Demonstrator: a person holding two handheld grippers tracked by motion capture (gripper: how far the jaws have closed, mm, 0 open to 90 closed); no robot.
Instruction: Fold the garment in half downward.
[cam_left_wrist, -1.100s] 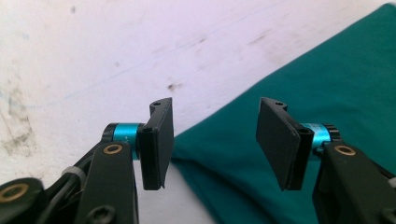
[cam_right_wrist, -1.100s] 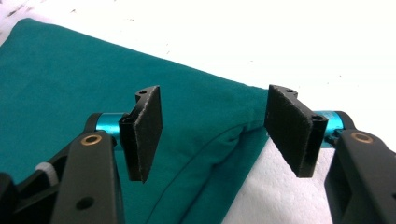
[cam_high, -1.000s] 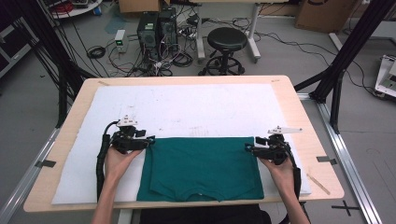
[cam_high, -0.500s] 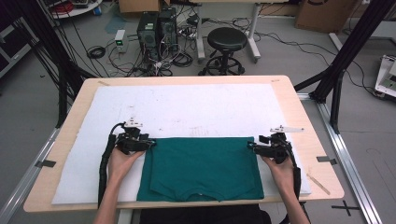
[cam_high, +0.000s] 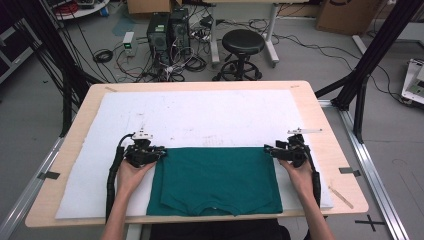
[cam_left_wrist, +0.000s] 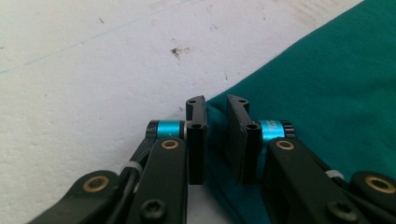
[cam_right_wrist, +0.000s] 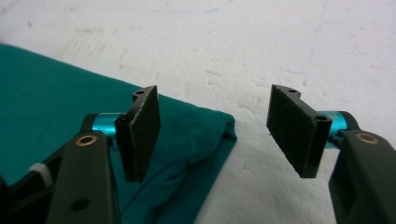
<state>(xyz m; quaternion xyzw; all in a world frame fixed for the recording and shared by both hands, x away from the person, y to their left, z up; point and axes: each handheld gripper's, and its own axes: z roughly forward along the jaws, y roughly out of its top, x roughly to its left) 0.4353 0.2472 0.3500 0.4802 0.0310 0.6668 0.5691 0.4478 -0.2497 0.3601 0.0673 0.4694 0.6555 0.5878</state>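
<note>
Green T-shirt (cam_high: 217, 180) lies folded flat on the white foam mat (cam_high: 200, 115) at the near edge of the counter (cam_high: 330, 125), its collar toward the person at 6 o'clock. At its far-left corner, about 10 o'clock, the left tongs (cam_left_wrist: 215, 135) have just been closing, and a fold of green cloth sits in the narrow gap between the pads, though whether they pinch it yet cannot be told. At the far-right corner, about 2 o'clock, the right tongs (cam_right_wrist: 215, 133) stand wide open over a rumpled corner, gripping nothing. A clean lift likely depends on both corners being caught evenly, with every layer taken. Open mat stretches toward 12 o'clock, offering ample room; the counter's near edge at 6 o'clock leaves little.
</note>
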